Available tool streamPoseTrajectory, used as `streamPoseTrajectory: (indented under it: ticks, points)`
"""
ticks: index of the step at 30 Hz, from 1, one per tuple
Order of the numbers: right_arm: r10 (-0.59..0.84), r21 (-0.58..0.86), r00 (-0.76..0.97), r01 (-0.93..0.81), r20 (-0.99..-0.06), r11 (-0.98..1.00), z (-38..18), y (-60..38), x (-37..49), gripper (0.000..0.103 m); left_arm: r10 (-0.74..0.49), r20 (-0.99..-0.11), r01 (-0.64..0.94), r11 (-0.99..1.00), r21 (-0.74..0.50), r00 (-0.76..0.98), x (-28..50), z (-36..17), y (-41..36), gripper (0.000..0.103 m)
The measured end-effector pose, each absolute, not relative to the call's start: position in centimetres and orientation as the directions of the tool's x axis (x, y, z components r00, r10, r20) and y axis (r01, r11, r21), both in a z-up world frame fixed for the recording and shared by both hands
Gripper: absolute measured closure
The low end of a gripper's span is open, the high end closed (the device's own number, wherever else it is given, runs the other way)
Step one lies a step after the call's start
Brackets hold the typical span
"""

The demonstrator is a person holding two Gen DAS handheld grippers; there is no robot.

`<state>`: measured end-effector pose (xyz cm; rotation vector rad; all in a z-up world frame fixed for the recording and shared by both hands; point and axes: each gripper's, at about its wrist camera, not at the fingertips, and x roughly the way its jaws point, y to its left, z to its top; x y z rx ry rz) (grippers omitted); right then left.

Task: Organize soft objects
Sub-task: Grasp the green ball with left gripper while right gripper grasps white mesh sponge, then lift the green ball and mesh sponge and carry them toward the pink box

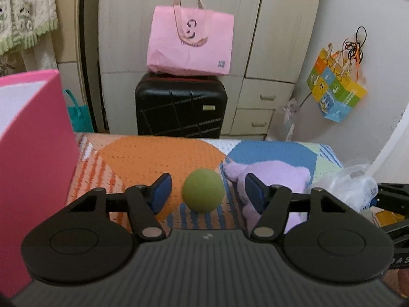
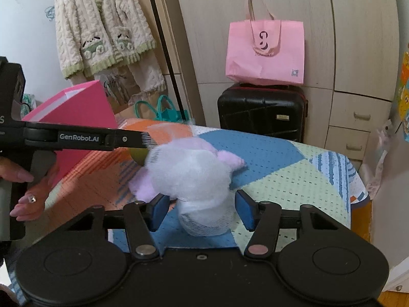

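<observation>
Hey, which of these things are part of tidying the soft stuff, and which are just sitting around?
Job: green ball, purple plush toy, hot-pink box.
Lying about: black suitcase, pink tote bag, fleece jacket, teal bag.

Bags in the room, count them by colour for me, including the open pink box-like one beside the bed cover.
Pale pink tote on the black suitcase: 1
Bright pink bag at the cover's left edge: 1
Teal bag on the floor: 1
Multicoloured cartoon bag hanging on the wall: 1
Total: 4
</observation>
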<state>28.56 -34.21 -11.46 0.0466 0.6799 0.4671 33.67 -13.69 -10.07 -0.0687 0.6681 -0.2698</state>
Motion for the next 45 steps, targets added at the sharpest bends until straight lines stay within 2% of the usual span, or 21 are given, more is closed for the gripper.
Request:
streamPoseTrajectory:
  ticks: [3,4,5,8,10,15,34,45]
  points:
    - [0.417,0.167,0.683,-0.403,-0.6,0.9,-11.8,-34.0,28.8,0.044,-0.272,-0.615,0.223,0.962,-0.158,0.74,33.9,-10.7,-13.8,0.05]
    - [0.411,0.152,0.685,-0.407,-0.602,0.901,-11.9,-33.8,28.8,0.049,-0.274,-0.62,0.223,0.961,-0.161,0.735,33.9,-10.9,-13.8,0.052]
    - [0.404,0.136,0.687,-0.411,-0.604,0.901,-12.0,-33.7,28.8,0.059,-0.277,-0.624,0.224,0.961,-0.165,0.73,33.9,-11.1,-13.8,0.053]
    - [0.39,0.104,0.698,-0.415,-0.601,0.904,-12.1,-33.4,28.6,0.07,-0.279,-0.635,0.222,0.96,-0.171,0.721,34.0,-11.5,-13.8,0.059]
    - [0.383,0.094,0.708,-0.412,-0.594,0.906,-12.1,-33.3,28.3,0.073,-0.269,-0.632,0.215,0.963,-0.162,0.726,34.0,-11.6,-13.7,0.066]
    - [0.353,0.063,0.735,-0.391,-0.578,0.918,-12.1,-33.1,27.4,0.079,-0.276,-0.626,0.221,0.961,-0.165,0.729,33.7,-11.5,-13.5,0.068]
    - [0.264,0.028,0.788,-0.3,-0.556,0.954,-10.7,-33.5,22.0,0.083,-0.332,-0.597,0.257,0.943,-0.211,0.73,28.6,-9.9,-12.0,0.068]
    - [0.271,0.056,0.769,-0.294,-0.58,0.954,-10.1,-33.3,18.4,0.083,-0.394,-0.6,0.366,0.914,-0.175,0.697,23.0,-8.3,-12.1,0.068]
